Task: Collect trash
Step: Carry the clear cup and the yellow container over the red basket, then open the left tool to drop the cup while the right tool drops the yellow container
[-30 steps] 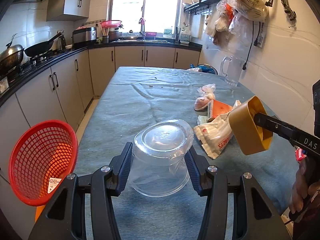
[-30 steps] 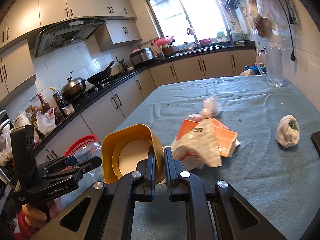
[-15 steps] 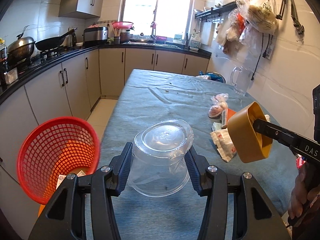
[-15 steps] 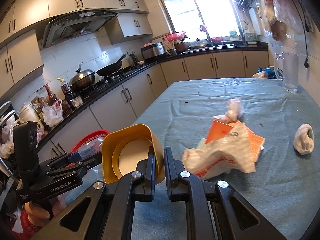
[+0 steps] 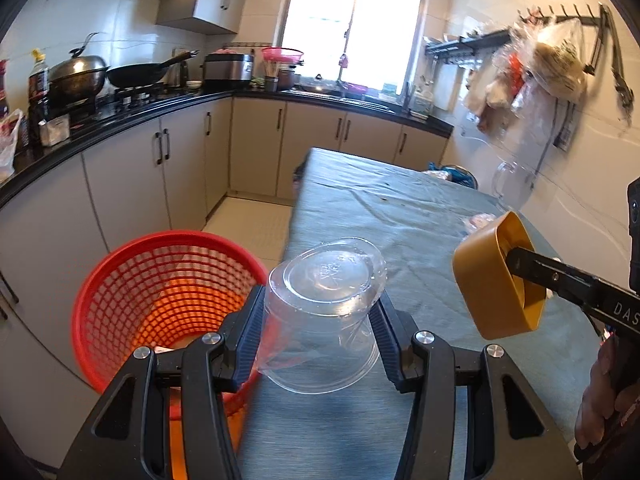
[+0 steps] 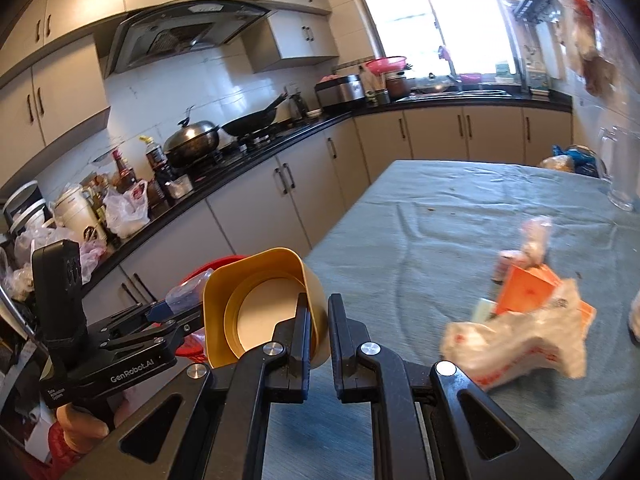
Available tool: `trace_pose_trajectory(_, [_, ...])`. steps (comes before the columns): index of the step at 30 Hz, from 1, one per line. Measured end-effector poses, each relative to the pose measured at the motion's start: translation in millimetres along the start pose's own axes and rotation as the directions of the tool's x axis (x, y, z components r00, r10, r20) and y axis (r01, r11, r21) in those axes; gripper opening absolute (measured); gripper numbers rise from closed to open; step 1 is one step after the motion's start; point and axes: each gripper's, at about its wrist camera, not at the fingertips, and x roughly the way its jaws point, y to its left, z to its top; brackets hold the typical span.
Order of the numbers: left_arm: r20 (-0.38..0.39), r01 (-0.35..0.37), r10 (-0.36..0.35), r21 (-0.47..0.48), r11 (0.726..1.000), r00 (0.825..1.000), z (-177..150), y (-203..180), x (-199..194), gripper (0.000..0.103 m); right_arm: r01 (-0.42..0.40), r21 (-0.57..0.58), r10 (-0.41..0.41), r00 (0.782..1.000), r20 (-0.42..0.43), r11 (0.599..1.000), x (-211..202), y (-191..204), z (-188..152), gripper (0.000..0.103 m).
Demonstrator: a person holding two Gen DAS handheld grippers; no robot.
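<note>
My left gripper [image 5: 320, 320] is shut on a clear plastic container [image 5: 324, 312] and holds it above the table's left edge, just right of a red mesh basket [image 5: 160, 280] that stands on the floor. My right gripper [image 6: 319, 312] is shut on the rim of a yellow paper bowl [image 6: 260, 304], which also shows in the left wrist view [image 5: 496, 280], held in the air over the table. More trash lies on the table: a white printed plastic bag [image 6: 516, 336], an orange carton [image 6: 532, 292] and a small pinkish bag [image 6: 532, 236].
The table [image 6: 440, 216] has a blue-grey cloth. A glass jug [image 6: 620, 168] stands at its far right by the wall. Kitchen cabinets [image 5: 132, 184] and a counter with pans run along the left. Bags hang on the right wall [image 5: 540, 68].
Both grippers have swung left with their loads. The clear container is now beside the red basket, which looks larger and closer. The trash on the table has shifted right in both views.
</note>
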Motion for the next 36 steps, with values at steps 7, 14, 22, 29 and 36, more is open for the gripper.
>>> trace_pose_trajectory(7, [0.006,-0.071,0.072,-0.064,0.995,0.997,1.8,48.5,-4.1,0.050,-0.037,-0.008,0.037,0.998,-0.046,0.999,31.6,22.7,6.7,0.009])
trace_pose_trajectory(14, [-0.022,-0.145,0.143,-0.149,0.978,0.989,-4.1,102.0,-1.4,0.050,-0.067,-0.013,0.065,0.993,-0.099,0.998,67.5,47.9,14.8,0.009])
trace_pose_trajectory(22, [-0.080,-0.191,0.180,-0.163,0.968,0.980,-13.7,123.0,18.6,0.050,-0.062,-0.034,0.055,0.986,-0.160,0.998,116.5,72.8,16.6,0.009])
trace_pose_trajectory(29, [-0.108,-0.213,0.199,-0.137,0.967,0.974,-19.7,126.3,29.2,0.050,-0.029,-0.037,0.021,0.978,-0.209,0.999,152.8,78.6,17.7,0.009])
trace_pose_trajectory(36, [-0.129,-0.226,0.211,-0.117,0.967,0.969,-24.9,126.2,38.1,0.051,-0.018,-0.050,0.005,0.969,-0.245,0.999,180.2,85.6,15.7,0.009])
